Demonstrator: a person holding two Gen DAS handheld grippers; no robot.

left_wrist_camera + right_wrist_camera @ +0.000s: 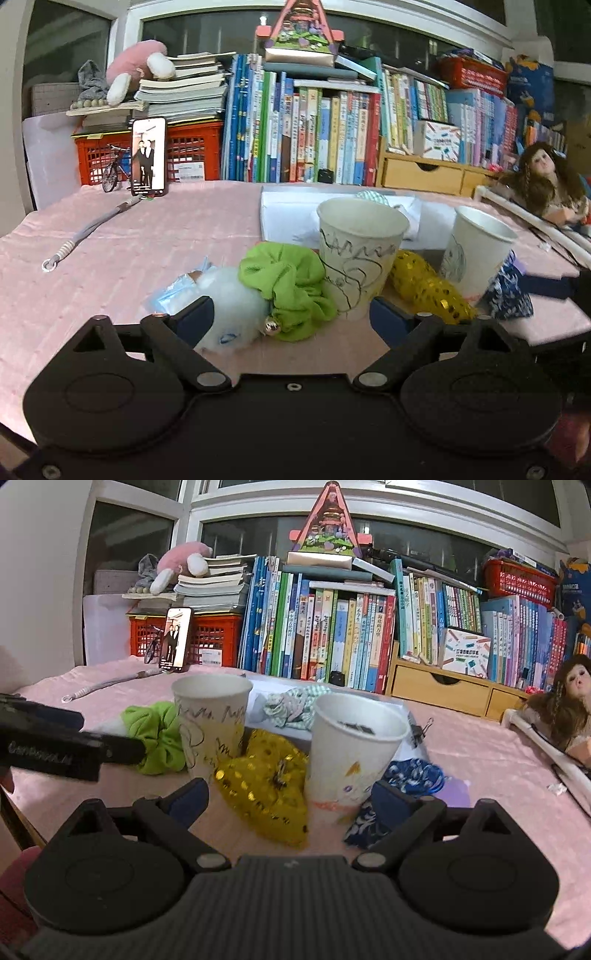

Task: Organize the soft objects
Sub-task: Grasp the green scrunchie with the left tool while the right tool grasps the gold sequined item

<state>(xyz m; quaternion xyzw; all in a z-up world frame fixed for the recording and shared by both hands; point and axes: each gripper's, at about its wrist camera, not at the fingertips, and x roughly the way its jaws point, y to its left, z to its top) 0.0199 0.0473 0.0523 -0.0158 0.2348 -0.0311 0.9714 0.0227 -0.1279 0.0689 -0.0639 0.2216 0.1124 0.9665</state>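
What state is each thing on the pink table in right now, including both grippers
left gripper: open, holding nothing
right gripper: open, holding nothing
scribbled cup: upright, inside unseen
second cup: upright, something dark inside
green scrunchie: loose on the table
yellow scrunchie: loose between the cups
blue scrunchie: loose beside the second cup
phone: propped upright, screen lit

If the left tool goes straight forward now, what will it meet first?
Probably the green scrunchie, lying between the open left tool's fingers, beside the white fluffy ball. The scribbled paper cup stands just behind; depth is uncertain.
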